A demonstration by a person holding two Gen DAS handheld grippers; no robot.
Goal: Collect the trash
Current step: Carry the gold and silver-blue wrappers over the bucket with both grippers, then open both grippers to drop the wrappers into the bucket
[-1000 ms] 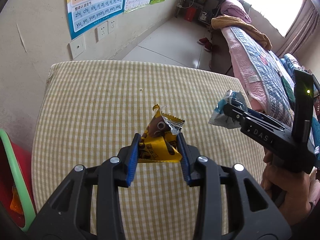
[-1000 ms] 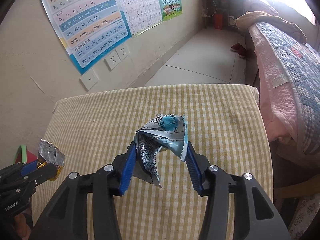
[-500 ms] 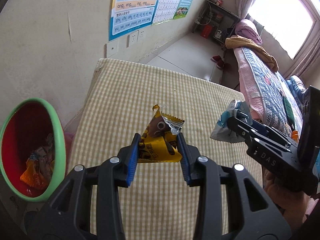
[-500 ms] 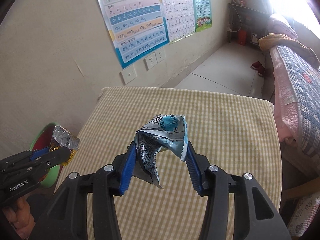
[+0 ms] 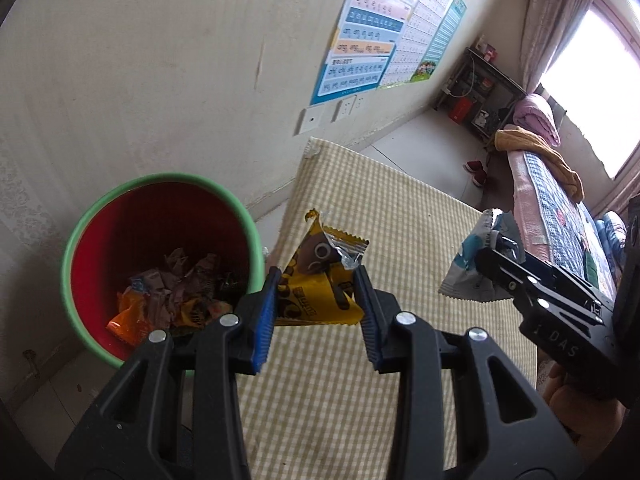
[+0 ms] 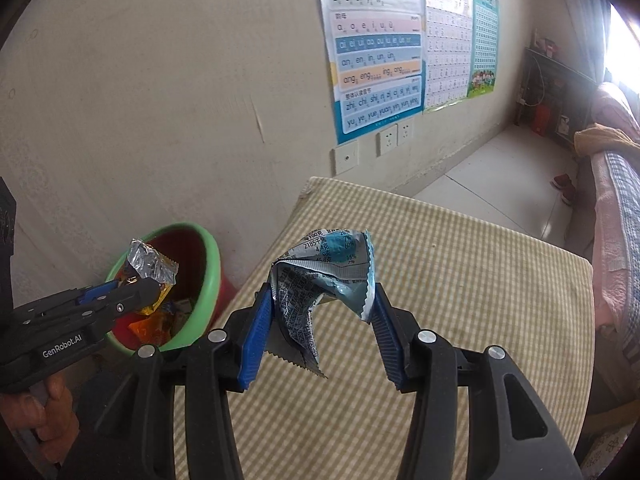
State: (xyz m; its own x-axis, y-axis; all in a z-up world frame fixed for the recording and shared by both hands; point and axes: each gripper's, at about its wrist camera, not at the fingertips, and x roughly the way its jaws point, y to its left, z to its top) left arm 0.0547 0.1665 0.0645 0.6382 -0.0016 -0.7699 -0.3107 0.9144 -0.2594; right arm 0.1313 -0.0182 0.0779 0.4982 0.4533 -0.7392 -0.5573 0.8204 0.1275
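My left gripper [image 5: 316, 284] is shut on a yellow and brown snack wrapper [image 5: 320, 276], held over the table's left edge just right of the bin. In the right wrist view that left gripper [image 6: 148, 288] and its yellow wrapper [image 6: 154, 268] hang in front of the bin's rim. My right gripper [image 6: 320, 300] is shut on a crumpled blue and silver wrapper [image 6: 320, 280] above the checked table [image 6: 460, 300]. The left wrist view shows the right gripper [image 5: 494, 254] with the blue wrapper [image 5: 472, 268] at the right. The red bin with a green rim [image 5: 160, 184] holds several wrappers.
The bin [image 6: 208, 264] stands on the floor between the wall and the table's left edge [image 5: 292, 208]. Posters [image 6: 376, 48] and sockets hang on the wall. A bed [image 5: 560, 208] runs along the right side. A hand [image 6: 48, 412] holds the left gripper.
Both grippers have swung left and upward with their wrappers still clamped. The bin has come fully into the left wrist view and into the right wrist view, and the table has slid right.
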